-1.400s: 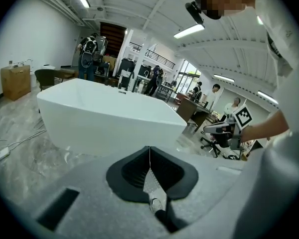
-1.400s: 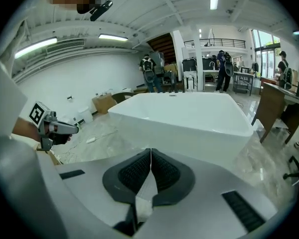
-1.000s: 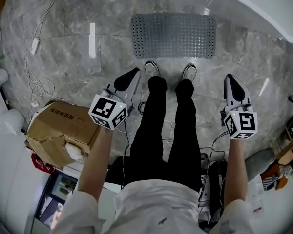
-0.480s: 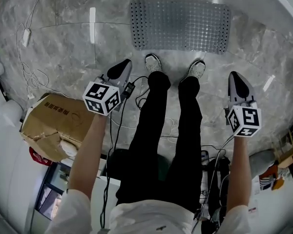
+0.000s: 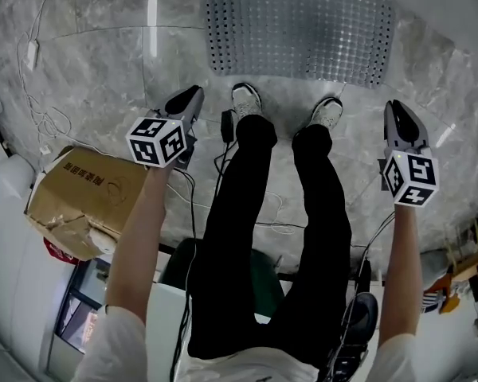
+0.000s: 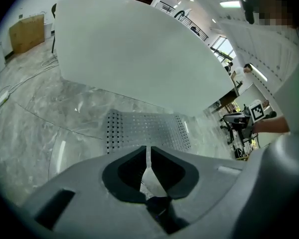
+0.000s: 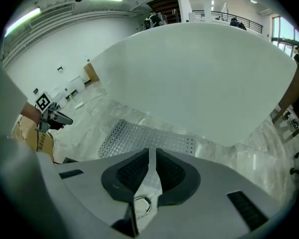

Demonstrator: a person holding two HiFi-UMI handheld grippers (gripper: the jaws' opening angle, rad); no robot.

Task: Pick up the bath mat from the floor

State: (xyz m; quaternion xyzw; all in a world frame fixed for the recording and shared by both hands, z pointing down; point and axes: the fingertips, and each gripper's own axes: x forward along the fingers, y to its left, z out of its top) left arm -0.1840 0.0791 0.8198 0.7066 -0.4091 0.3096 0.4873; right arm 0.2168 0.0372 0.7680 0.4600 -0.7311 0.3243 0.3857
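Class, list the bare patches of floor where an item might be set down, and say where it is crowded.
Bare marble lies between the bath mat and the white cables at left, and to the right of the right shoe. Crowded: around the cardboard box and the black cable by the left leg.

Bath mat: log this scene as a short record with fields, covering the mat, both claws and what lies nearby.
bath mat: grey, perforated, flat on the marble floor, beside the white tub
left claw: shut, empty, above the floor, short of the mat
right claw: shut, empty, also short of the mat
shoes: just before the mat's near edge
nearby: cardboard box at the person's left; cables on the floor
status: mat not yet touched
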